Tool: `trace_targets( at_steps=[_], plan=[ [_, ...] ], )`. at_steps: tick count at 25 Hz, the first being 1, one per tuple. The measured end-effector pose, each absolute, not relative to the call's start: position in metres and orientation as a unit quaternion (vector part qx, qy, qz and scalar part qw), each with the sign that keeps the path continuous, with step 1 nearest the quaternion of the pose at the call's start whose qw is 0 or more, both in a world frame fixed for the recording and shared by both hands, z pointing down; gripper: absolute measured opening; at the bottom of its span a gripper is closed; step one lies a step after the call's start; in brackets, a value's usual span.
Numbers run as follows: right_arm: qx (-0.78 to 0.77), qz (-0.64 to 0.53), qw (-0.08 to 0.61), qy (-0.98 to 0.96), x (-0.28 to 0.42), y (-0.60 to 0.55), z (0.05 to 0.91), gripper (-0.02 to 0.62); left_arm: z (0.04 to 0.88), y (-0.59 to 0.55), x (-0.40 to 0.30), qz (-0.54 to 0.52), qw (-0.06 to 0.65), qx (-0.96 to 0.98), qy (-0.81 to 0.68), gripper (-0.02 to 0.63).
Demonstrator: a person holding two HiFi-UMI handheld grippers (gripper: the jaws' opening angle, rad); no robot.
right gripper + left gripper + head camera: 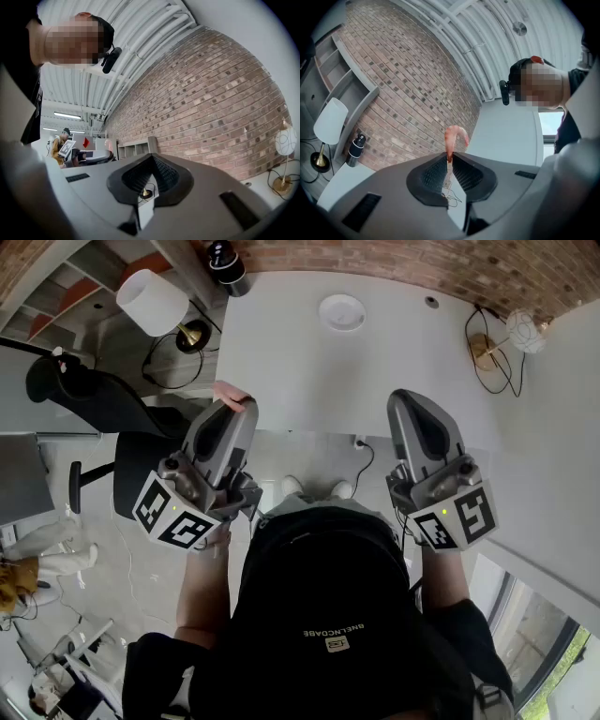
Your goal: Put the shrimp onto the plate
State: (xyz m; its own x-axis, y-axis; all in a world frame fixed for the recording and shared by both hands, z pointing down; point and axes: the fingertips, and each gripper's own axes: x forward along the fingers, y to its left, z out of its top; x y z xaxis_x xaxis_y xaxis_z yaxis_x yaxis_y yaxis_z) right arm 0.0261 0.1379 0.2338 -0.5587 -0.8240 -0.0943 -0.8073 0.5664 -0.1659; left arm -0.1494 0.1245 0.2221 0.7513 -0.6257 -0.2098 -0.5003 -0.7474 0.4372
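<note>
Clamped on one end of the pink shrimp (456, 135) at centre frame: left gripper (450, 158), with the curled body above the tips. Closed together on nothing: right gripper (151, 161). Well apart from the shrimp, at upper centre of the head view: white plate (341, 311) on the table (281, 362).

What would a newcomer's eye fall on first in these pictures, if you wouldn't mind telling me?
The pink shrimp, pinched by one end in the left claw and held up in the air, draws the eye first. Next comes the small white plate near the far edge of the white table, apparently bare. The right claw, raised beside the left, is shut on nothing.
</note>
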Motion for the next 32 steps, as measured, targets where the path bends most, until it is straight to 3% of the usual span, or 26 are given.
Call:
trace_targets(
  at_steps=[32],
  plan=[
    [-0.482, -0.054, 0.086, 0.870, 0.024, 0.144, 0.231, 0.003, 0.230, 0.138, -0.154, -0.163, 0.193, 0.923, -0.289, 0.037]
  ],
)
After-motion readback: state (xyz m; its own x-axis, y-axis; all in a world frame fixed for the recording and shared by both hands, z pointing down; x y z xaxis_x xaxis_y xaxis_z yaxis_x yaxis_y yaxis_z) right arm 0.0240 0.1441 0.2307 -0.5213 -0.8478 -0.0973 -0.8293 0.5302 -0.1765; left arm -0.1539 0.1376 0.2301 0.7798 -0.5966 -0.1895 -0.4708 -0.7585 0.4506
